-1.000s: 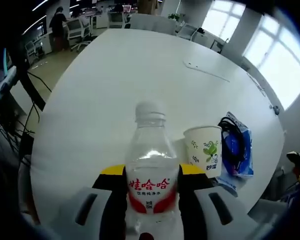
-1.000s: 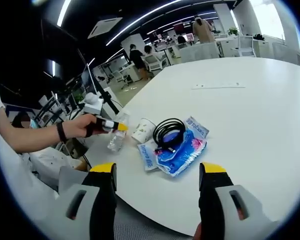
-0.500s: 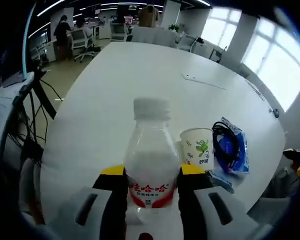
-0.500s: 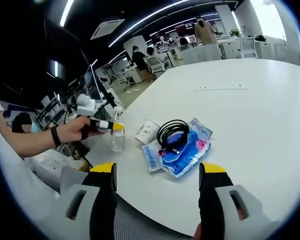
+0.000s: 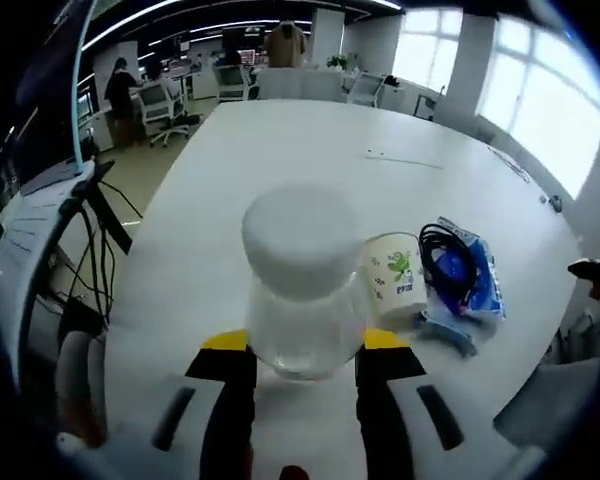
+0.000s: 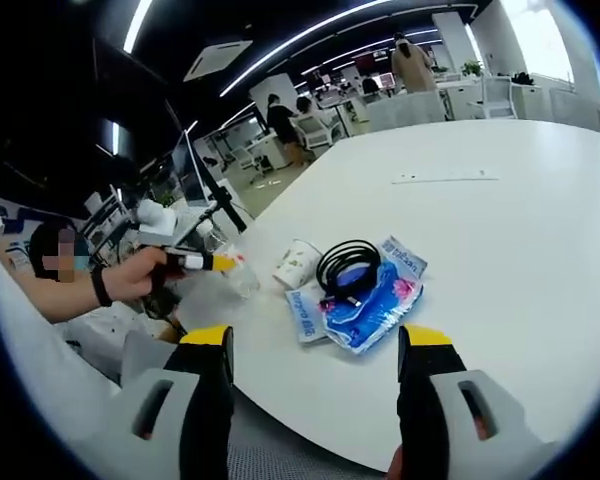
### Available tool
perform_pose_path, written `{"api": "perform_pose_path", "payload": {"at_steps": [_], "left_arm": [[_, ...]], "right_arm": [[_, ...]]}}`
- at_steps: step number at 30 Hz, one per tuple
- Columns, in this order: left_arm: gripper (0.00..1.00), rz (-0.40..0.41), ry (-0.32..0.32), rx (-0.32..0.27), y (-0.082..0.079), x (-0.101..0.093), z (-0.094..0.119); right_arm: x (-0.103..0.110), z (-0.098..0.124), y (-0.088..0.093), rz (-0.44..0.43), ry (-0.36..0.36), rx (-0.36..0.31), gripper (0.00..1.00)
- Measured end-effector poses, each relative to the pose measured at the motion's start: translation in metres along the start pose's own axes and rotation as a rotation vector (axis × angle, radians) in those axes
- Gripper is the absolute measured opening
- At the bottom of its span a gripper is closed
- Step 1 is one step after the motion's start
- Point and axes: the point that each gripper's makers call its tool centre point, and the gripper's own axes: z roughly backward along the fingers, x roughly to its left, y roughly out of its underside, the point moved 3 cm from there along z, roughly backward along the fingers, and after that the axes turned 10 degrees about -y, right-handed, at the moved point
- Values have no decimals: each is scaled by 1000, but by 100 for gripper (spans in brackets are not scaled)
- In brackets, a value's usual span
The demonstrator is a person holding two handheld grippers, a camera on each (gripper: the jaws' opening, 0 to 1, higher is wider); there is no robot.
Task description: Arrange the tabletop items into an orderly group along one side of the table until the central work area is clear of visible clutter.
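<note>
Clear plastic bottle [image 5: 300,285], pinched by the left gripper [image 5: 302,352], hangs tilted near the table [image 5: 280,150] edge beside the cup [image 5: 397,278]. Set it upright there gently. Right gripper [image 6: 315,345] is spread, idle.

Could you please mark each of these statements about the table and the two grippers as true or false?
1. The left gripper is shut on the water bottle. True.
2. The paper cup lies on its side in the left gripper view. False: it stands upright beside the bottle.
3. A black cable rests on the blue packet. True.
4. The right gripper holds the blue packet. False: its jaws stand open with nothing between them.
5. The bottle has no cap. False: a white cap is on it.
</note>
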Motion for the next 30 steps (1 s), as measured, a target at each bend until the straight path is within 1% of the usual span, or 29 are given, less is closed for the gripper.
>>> {"api": "perform_pose_path", "payload": {"at_steps": [2,4,8,10,16,24,27,29,30], "left_arm": [[38,-31,-10,-13,5,-2,3],[38,-59,-18,-21,8,-2,1],[37,-80,-32,-29,11,-5,1],[37,-69,-35,-33,11,-5,2],[38,-67,-50,-36,11,-5,1],[38,-61,-54,-40,11,-4,-1],[39,-57,-44,-50,12,-3,0],[38,-60,-19,-56,14,-4,0],[38,-74,-10,-49,15,-3,0]], "right_arm": [[0,0,1,0,0,-1,66],[0,1,1,-3,0,-4,66],[0,1,2,-1,-1,-2,66],[1,1,2,-2,-2,-3,66],[3,1,3,3,-5,-2,66],[4,3,4,6,-3,-1,66],[5,4,4,7,-2,-2,66],[6,4,4,8,-1,-1,66],[6,4,4,9,-1,0,66]]}}
